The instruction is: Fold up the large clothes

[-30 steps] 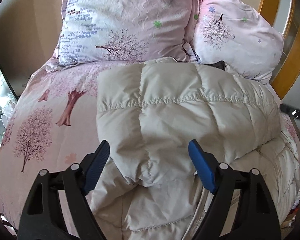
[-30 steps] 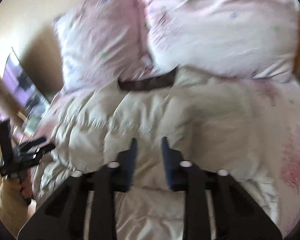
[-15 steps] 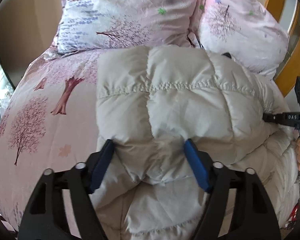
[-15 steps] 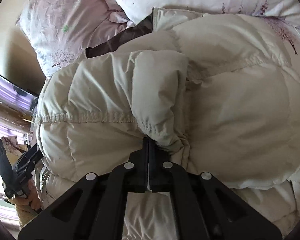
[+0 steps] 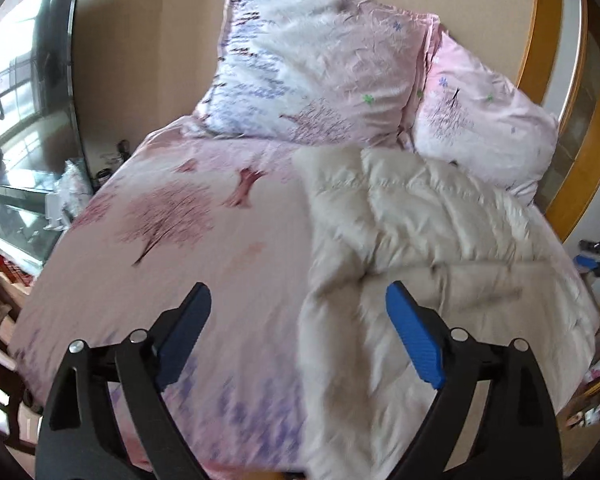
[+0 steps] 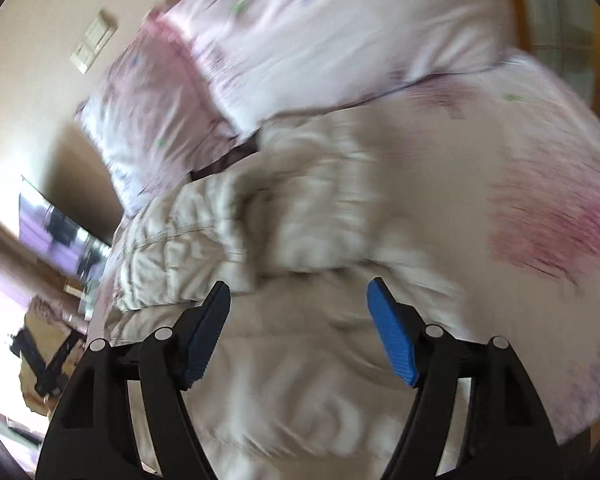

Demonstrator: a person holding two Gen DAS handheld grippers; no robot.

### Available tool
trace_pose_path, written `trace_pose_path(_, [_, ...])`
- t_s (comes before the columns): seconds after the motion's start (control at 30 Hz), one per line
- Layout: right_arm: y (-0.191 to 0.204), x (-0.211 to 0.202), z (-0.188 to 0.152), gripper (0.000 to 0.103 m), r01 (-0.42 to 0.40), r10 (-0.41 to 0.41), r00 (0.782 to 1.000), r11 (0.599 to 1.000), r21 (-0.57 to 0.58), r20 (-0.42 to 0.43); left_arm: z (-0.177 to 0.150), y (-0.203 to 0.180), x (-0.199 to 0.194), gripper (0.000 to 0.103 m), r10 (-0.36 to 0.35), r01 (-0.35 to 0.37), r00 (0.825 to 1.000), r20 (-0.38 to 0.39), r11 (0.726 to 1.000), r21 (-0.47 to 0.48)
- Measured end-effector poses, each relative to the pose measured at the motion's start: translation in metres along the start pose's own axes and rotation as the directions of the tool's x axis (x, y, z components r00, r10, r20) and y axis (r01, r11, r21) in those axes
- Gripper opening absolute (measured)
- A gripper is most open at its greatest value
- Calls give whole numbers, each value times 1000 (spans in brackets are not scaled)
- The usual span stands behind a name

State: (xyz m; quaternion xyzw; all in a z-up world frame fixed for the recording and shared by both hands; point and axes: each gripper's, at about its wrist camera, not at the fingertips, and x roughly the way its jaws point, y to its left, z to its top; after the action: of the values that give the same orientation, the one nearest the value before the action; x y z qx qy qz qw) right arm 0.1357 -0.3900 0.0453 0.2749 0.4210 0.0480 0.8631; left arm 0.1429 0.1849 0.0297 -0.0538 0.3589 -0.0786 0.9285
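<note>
Both grippers stand with jaws spread and nothing clamped: the left gripper [image 5: 298,320] hangs over the bed just beside the jacket's left edge, and the right gripper [image 6: 298,312] hangs over the jacket's near part; their jaws have just been opening, the right from fully pinched, and no cloth sits between the pads in either view. The likely reason is that a fold has been laid and let go, so the hands are free for another hold

Largest in view is the bed [image 5: 172,264], covered in pink cloth printed with trees. Lying on it, toward its right side, is the cream quilted jacket [image 5: 420,240], puffy and bunched, its upper part doubled over the lower, its far end touching the pillows. A dark strip [image 6: 224,162], perhaps lining or collar, shows at that far end in the right wrist view. Two pink pillows [image 5: 324,68] lean against the wall beyond the jacket, well clear of the work. Right view is smeared by motion, so finer creases cannot be told
</note>
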Motion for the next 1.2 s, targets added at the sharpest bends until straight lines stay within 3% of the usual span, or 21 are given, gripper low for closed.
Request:
trace_pose_path(0.07, [-24,-22,-12,72,26,-27,999,999,36,17,-13,10,-3,92,-17,15,999,-46,999,-33])
trace_pose_path(0.17, [-55,-34,-25,72,25,-27,1000,995,92,14,-27,22,3,92,-101,86,985,-138,990,-114])
trace_pose_path(0.33, [-92,-42,-51,73,16,-11,999,983,181,-33,-46,24,8,91,-209,179,966,-154,966,-186])
trace_pose_path(0.5, [-114,-34,-72,73,-7,29,995,972,235,-92,-65,25,15,85,-275,220,942,-194,939,-264])
trace_pose_path(0.67, [-126,-24,-91,73,-59,102,984,960,273,-146,-78,23,11,78,-349,278,918,-190,905,-321])
trace_pose_path(0.7, [-127,-23,-94,73,-74,121,980,958,279,-156,-81,21,11,76,-385,306,903,-192,888,-343])
trace_pose_path(0.77, [-126,-23,-100,73,-105,154,975,955,278,-158,-83,18,11,75,-401,319,895,-194,881,-351])
trace_pose_path(0.83, [-123,-23,-104,73,-147,195,967,951,272,-161,-86,11,11,70,-433,343,876,-211,868,-358])
trace_pose_path(1.0, [-113,-26,-112,70,-202,248,953,949,243,-174,-92,-5,10,69,-448,359,859,-248,872,-333])
trace_pose_path(1.2, [-102,-27,-122,66,-261,304,936,937,230,-175,-99,-4,10,62,-496,384,823,-277,845,-371])
